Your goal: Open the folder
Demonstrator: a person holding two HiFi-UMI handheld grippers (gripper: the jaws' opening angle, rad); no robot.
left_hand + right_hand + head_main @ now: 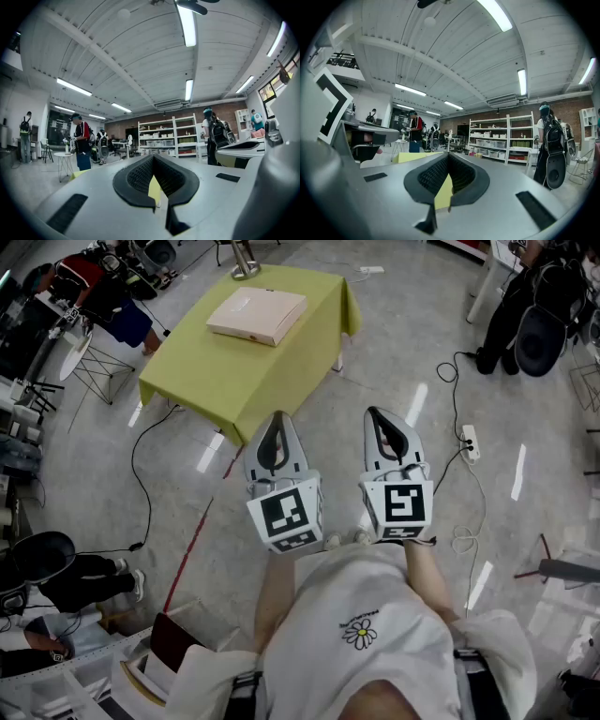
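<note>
Head view: beige folder (256,315), closed, lying flat on yellow-green table (225,371), toward the table's far side.

Left gripper (278,415): just short of the table's near corner, held level, jaws shut tip to tip, nothing held.

Right gripper (373,412): off the table's near right side, over bare floor, jaws likewise together, empty.

Round metal stand base (246,271): at the table's far edge.

White power strip (470,442): on the floor, well right of the table.
</note>
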